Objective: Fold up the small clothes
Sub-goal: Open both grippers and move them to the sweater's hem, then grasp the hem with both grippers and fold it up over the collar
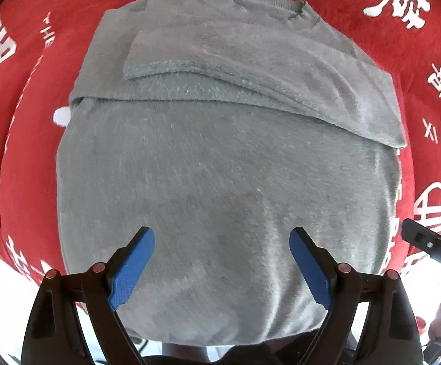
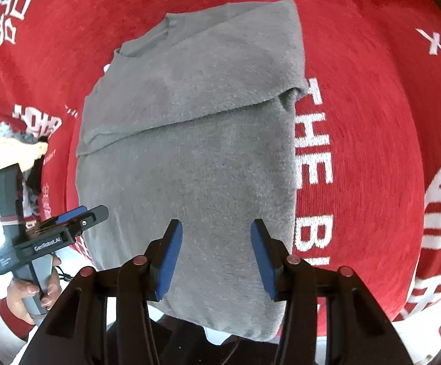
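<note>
A small grey fuzzy sweater (image 1: 220, 167) lies flat on a red printed cloth (image 1: 372, 15), collar at the far end, both sleeves folded across the chest. My left gripper (image 1: 222, 237) is open above the sweater's lower body, near the hem, holding nothing. In the right wrist view the same sweater (image 2: 190, 167) lies lengthwise, and my right gripper (image 2: 215, 228) is open over its lower part, empty. The left gripper (image 2: 77, 222) shows at the left of the right wrist view, held by a hand, beside the sweater's left edge.
The red cloth (image 2: 372, 121) with white lettering covers the surface all around. A pile of other clothes (image 2: 13, 140) lies at the far left in the right wrist view. The right gripper's tip (image 1: 427, 243) shows at the right edge of the left wrist view.
</note>
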The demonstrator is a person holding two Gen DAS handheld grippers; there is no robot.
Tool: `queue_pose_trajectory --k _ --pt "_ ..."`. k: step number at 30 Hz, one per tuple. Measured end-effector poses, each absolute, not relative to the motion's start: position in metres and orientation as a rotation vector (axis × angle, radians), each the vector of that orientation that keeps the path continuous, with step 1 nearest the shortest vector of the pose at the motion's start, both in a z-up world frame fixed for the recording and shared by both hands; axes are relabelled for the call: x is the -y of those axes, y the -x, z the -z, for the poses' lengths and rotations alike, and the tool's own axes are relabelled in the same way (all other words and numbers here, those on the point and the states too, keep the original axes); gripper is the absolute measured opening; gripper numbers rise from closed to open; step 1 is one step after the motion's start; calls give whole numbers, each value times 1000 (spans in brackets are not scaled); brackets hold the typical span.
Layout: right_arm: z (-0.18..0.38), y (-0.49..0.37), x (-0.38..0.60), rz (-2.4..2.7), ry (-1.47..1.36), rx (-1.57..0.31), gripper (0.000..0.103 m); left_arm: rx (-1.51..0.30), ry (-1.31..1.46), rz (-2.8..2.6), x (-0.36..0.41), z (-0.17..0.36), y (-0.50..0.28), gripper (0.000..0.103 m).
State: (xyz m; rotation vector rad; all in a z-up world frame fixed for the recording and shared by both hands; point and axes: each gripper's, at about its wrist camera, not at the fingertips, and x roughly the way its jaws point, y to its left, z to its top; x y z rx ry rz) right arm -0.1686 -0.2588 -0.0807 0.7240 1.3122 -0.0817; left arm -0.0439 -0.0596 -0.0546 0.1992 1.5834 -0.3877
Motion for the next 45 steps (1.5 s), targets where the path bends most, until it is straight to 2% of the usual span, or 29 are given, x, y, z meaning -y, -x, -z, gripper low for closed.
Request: queue_pose_trajectory --k 6,11,13,26,35,45 --pt "72 171 250 45 -693 -1316 51 -1557 -149 381 34 41 73 91" --pt "72 184 231 28 -690 -1295 52 -1536 -74 429 -8 28 68 91" --pt "76 191 220 20 -708 -1284 57 -1549 -66 439 -24 32 71 91" --pt "124 283 167 92 -791 -1341 57 -1609 25 458 -151 69 119 91" --pt "166 335 181 70 -878 -1396 57 -1667 49 544 -157 113 144 91" --pt "212 330 185 -57 -909 -1392 59 -1669 45 596 -149 133 154 91"
